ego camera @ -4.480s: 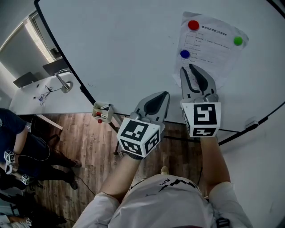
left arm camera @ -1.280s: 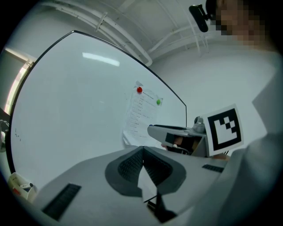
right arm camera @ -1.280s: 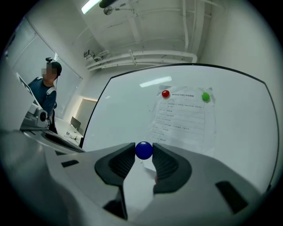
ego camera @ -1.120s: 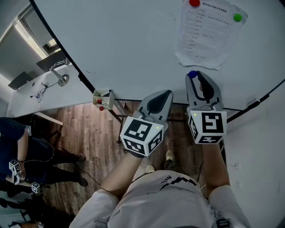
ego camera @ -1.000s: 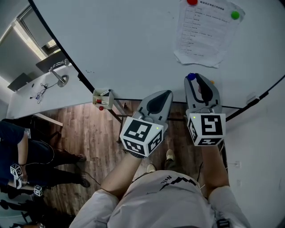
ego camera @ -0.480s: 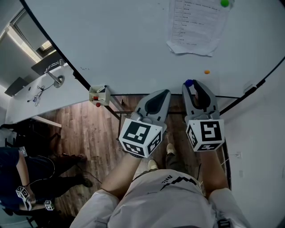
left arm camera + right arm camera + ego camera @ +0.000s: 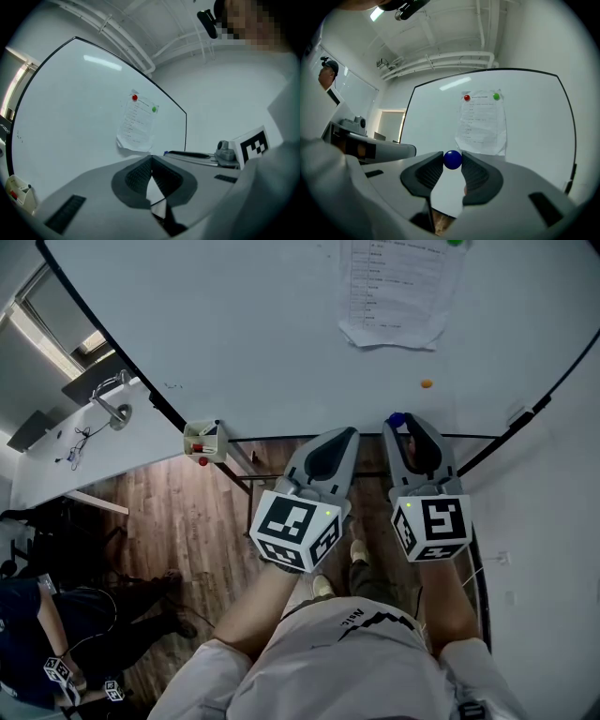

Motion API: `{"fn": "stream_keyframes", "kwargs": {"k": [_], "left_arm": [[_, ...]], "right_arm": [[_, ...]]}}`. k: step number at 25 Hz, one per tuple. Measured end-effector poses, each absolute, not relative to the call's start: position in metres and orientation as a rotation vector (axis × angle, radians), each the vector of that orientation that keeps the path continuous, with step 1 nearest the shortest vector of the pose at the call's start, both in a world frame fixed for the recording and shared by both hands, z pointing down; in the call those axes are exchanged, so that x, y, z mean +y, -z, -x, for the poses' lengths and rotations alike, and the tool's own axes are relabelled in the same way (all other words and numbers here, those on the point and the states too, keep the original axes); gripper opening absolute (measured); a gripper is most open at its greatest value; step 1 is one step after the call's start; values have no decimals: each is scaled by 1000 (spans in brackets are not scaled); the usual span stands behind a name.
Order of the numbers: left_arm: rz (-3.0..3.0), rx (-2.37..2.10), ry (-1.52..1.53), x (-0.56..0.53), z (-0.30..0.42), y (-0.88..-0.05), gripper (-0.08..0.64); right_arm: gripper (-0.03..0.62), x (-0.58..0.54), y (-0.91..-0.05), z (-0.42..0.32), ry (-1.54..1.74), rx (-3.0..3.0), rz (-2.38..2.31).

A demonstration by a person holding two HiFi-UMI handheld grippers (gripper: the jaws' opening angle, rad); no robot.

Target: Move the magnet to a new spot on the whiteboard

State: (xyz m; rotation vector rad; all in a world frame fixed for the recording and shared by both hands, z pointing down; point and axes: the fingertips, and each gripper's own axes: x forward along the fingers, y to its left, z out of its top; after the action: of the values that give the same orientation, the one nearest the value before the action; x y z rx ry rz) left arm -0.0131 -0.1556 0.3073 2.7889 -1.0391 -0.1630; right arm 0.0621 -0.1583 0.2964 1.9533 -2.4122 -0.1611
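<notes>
Near whiteboard [image 7: 272, 324], over wood floor [image 7: 178, 512]: magnet [image 7: 452, 159] in right tool [image 7: 405, 424].

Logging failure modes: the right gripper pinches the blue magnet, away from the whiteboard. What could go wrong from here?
1. The round blue magnet sits only at the tips of the right gripper; it could slip out and drop to the wood floor.
2. The paper sheet is pinned only near its top by the red magnet and green magnet; its loose lower edge might get snagged.
</notes>
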Motion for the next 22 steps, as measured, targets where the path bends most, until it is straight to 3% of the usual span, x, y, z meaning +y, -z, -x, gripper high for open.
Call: {"fn": "stream_keyframes", "kwargs": {"k": [22], "left_arm": [[-2787, -1008, 135, -186, -38, -326, 11]], "right_arm": [[127, -189, -323, -113, 102, -2382, -2005]]}}
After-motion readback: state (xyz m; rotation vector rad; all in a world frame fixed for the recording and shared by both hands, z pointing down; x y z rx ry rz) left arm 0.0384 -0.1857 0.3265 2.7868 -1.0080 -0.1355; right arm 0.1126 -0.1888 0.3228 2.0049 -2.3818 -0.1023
